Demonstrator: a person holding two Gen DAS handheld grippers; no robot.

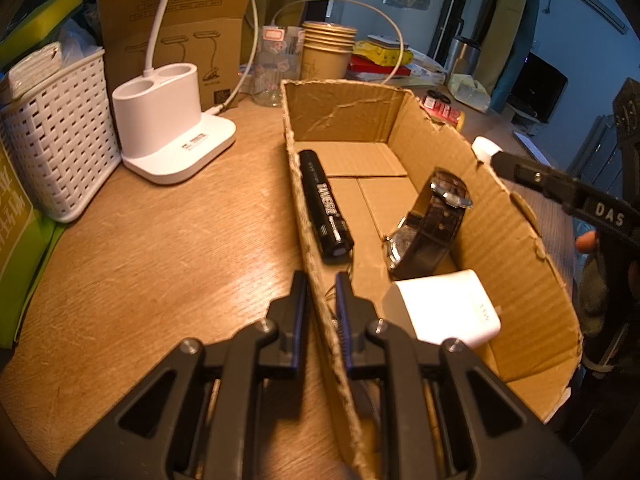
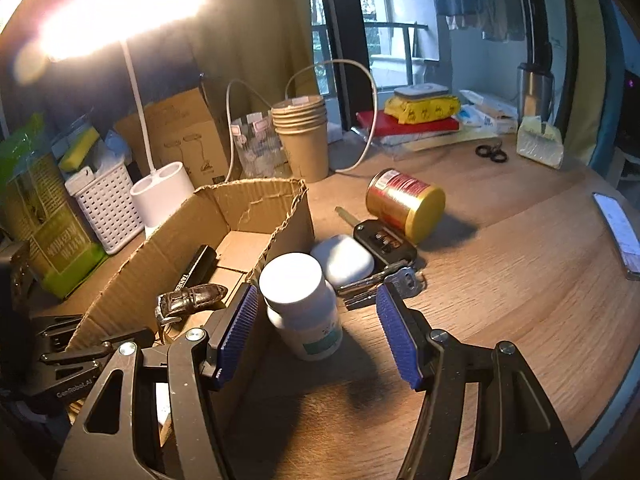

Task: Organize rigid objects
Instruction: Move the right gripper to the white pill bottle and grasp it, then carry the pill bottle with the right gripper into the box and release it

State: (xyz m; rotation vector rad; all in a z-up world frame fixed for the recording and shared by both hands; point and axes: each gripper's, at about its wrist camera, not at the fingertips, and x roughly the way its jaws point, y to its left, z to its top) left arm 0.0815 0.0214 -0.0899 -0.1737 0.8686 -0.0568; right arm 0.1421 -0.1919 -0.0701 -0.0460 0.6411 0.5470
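Left gripper jaws clenched on the box wall; right gripper jaws released, flanking the bottle on the bench.

Both tools are matte black plastic with triangular cut-outs and silver screw heads at the pivots; the right gripper carries ribbed blue pads; the left gripper has dark ribbed pads; white lettering marks each body.

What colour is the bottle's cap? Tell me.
White; the bottle's cap shows best in the right wrist view.
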